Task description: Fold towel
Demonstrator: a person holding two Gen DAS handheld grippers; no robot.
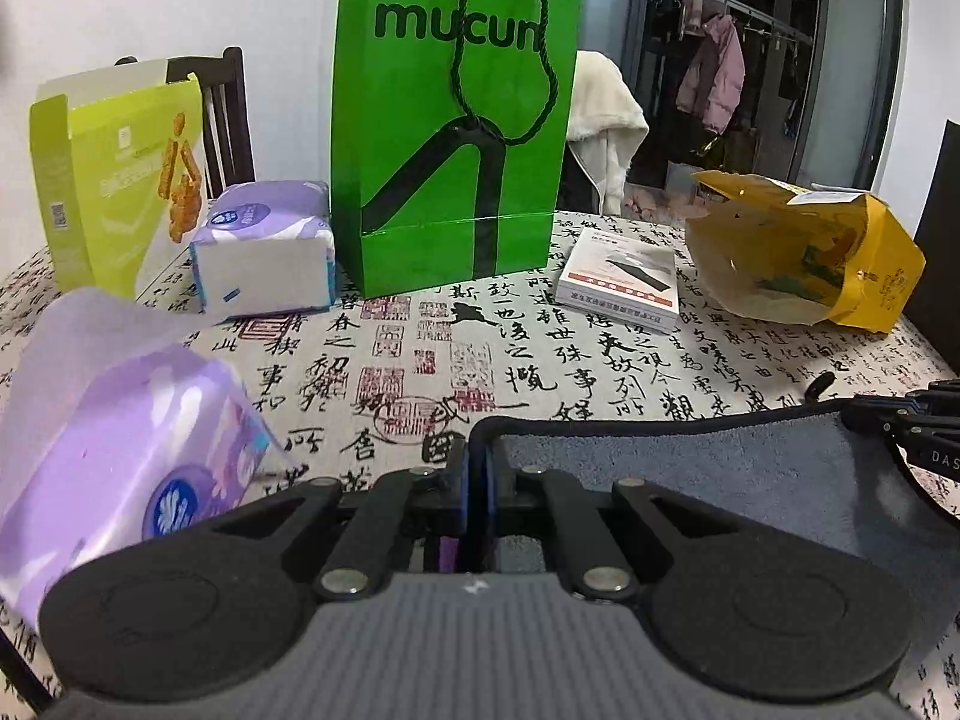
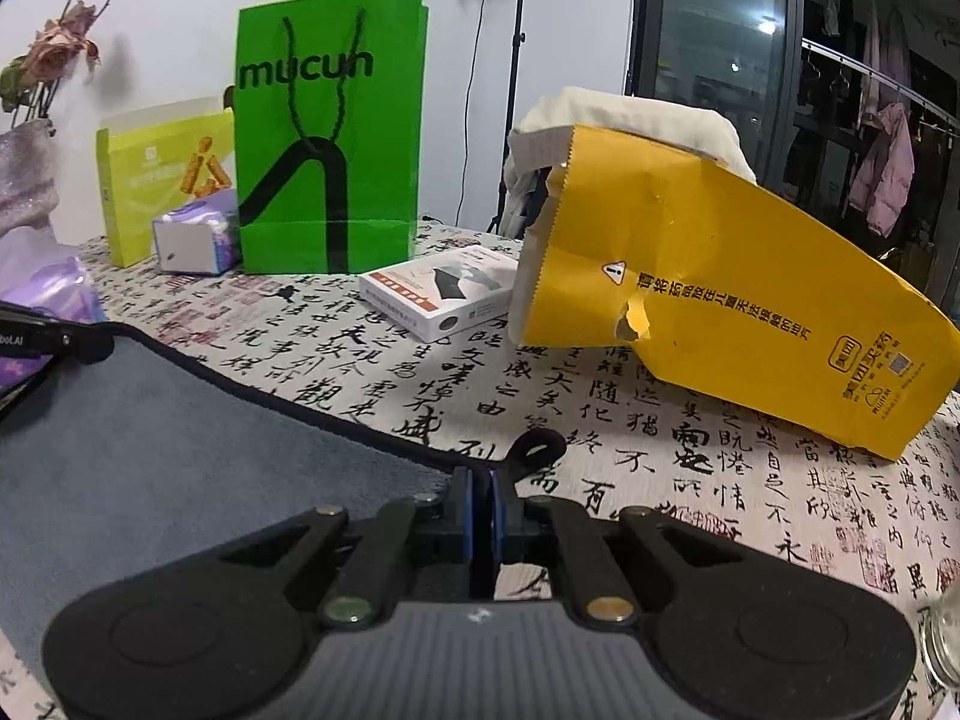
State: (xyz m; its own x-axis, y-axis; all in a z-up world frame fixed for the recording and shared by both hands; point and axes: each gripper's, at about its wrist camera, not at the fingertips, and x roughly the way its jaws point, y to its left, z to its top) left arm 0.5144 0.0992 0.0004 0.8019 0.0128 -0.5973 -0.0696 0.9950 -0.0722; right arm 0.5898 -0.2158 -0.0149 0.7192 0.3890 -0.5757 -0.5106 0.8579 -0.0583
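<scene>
A grey-blue towel [image 1: 690, 468] with a black hem lies on the calligraphy tablecloth [image 1: 420, 360]. My left gripper [image 1: 480, 468] is shut on the towel's left far corner. In the right wrist view the towel [image 2: 150, 450] spreads to the left, and my right gripper [image 2: 480, 486] is shut on its right far corner, by the black hanging loop [image 2: 534, 450]. The right gripper also shows at the right edge of the left wrist view [image 1: 924, 426], and the left gripper at the left edge of the right wrist view [image 2: 54, 339].
A green paper bag [image 1: 450, 138] stands at the back. A yellow-green box [image 1: 114, 180] and two purple tissue packs [image 1: 264, 246] [image 1: 126, 462] are at left. A white box [image 1: 618, 279] and a yellow paper bag [image 1: 804, 246] lie at right. A glass [image 2: 945, 642] is near right.
</scene>
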